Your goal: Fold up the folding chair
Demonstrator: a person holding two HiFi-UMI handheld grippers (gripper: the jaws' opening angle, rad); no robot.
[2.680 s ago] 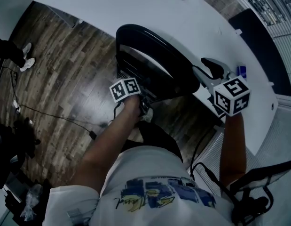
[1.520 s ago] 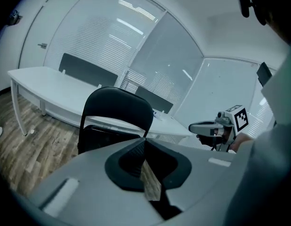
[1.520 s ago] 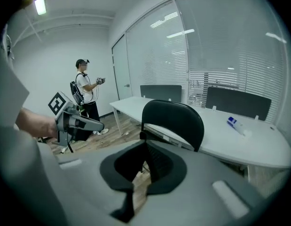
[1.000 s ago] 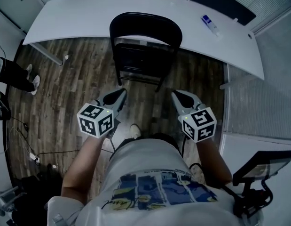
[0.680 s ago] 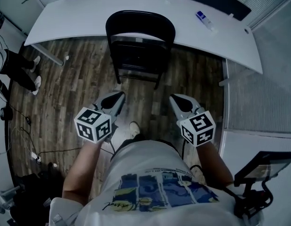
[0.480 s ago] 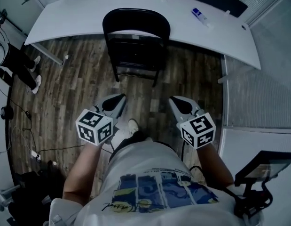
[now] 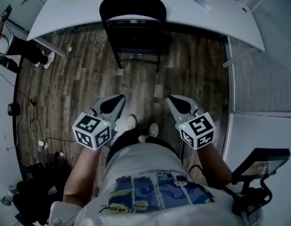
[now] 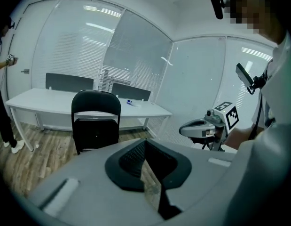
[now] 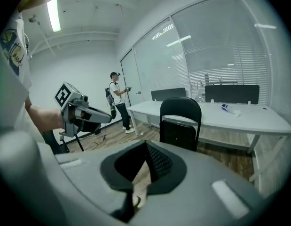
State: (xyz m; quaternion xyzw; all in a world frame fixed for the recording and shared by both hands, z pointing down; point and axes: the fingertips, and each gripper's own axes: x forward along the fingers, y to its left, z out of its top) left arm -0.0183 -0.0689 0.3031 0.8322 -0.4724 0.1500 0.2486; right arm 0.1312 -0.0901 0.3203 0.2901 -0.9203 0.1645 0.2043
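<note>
Counting one folding chair (image 7: 133,29) | one table (image 7: 84,8) | two claws: left claw (image 7: 120,99), right claw (image 7: 170,100), both closed, empty

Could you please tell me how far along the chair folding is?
Done, it seems: the folding chair stands flat, seat upright, by the table. In hand: nothing; the left gripper and right gripper are shut, empty, clear of it. Left: apparently nothing.
</note>
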